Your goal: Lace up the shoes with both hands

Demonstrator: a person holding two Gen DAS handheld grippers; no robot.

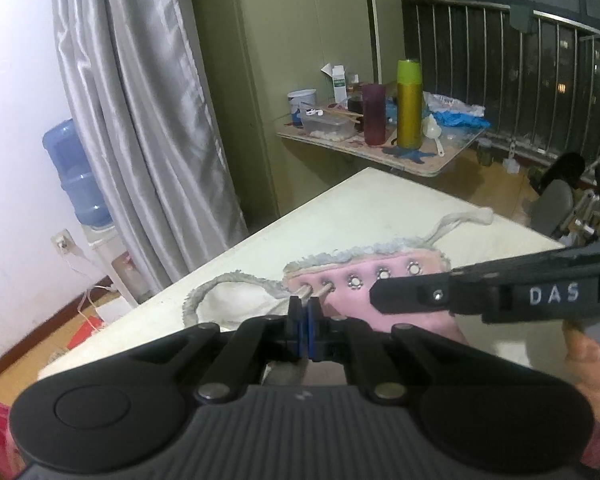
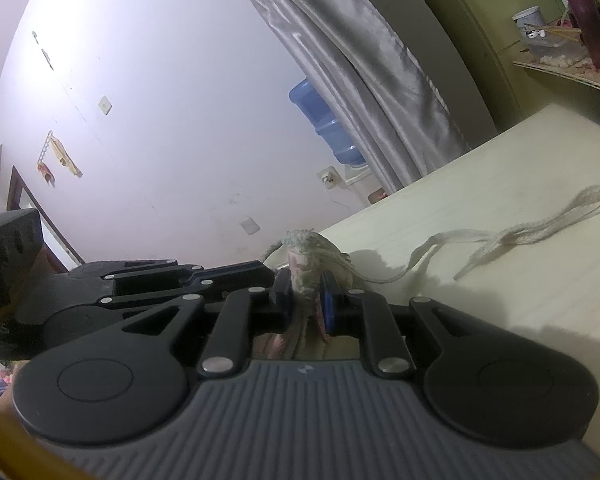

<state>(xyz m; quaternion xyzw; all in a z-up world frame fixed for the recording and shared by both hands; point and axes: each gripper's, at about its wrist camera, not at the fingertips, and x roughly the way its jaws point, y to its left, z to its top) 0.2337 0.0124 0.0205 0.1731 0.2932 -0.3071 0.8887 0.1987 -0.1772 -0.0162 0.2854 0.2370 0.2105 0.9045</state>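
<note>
Left tongs (image 1: 304, 312) closed; right tongs (image 2: 306, 300), lettered "DAS", clamp pink shoe (image 1: 380, 284) edge.

A: Left wrist view: right gripper (image 1: 374, 294) cut off at three o'clock; its tips cover part of the pink eyelet strip (image 1: 364, 280).

B: Right wrist view: lace (image 2: 520, 236) runs off at three o'clock. Left gripper's (image 2: 274, 276) tips hidden behind fabric.

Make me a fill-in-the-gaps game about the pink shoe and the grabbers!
1. The shoe flap with the metal eyelets is coloured ____.
2. The left gripper has its jaws ____ on the two lace tips.
3. The right gripper has its jaws around the shoe's fuzzy ____.
4. The big water bottle is coloured ____.

Missing words: pink; shut; edge; blue
</note>
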